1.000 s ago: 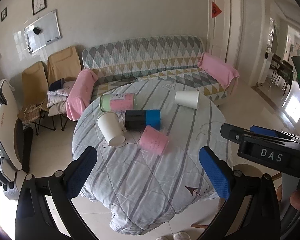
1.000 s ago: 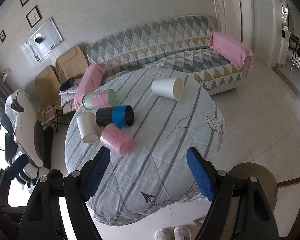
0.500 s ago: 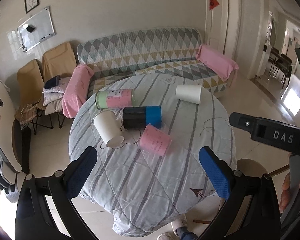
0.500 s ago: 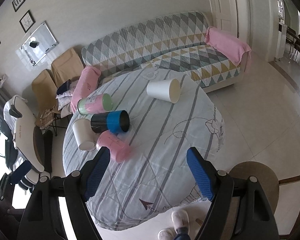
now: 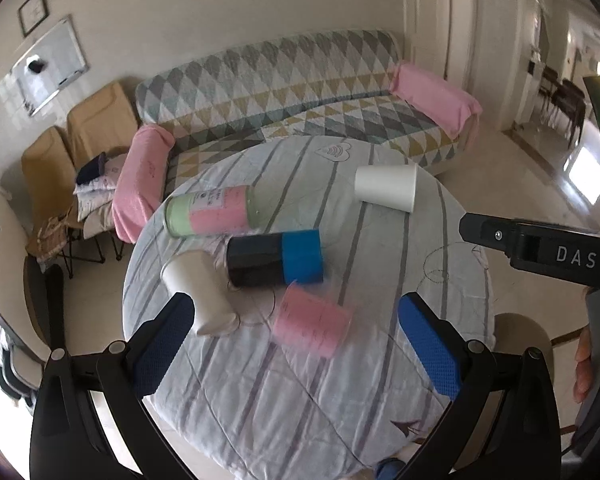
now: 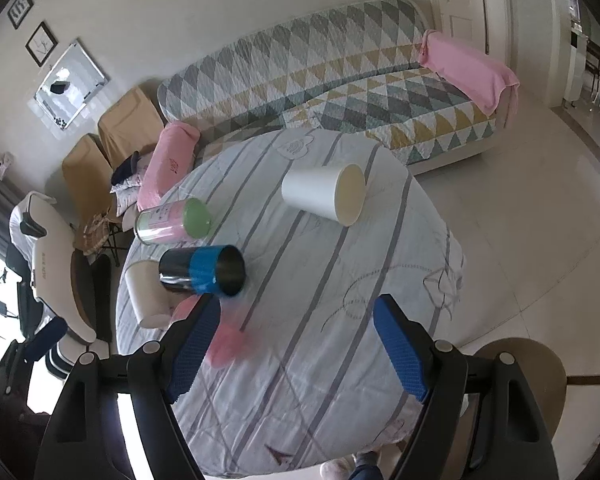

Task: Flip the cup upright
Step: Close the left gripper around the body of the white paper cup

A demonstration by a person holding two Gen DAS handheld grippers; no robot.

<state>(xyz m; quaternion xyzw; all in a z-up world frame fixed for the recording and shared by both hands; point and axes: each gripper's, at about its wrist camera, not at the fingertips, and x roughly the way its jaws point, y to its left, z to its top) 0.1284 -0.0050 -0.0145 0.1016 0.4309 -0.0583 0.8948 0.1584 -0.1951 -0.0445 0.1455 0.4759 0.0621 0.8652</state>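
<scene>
Both wrist views look down from above at the same table (image 5: 380, 420).

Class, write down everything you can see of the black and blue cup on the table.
The black and blue cup lies on its side on the striped tablecloth, near the middle of the round table. It is a straight cylinder, glossy black at the closed end, with a blue band at the open end. Seen from the right wrist, its mouth shows a dark, metal-looking inside. A white cup lies close beside it; contact is unclear. Neither tool touches it.
</scene>
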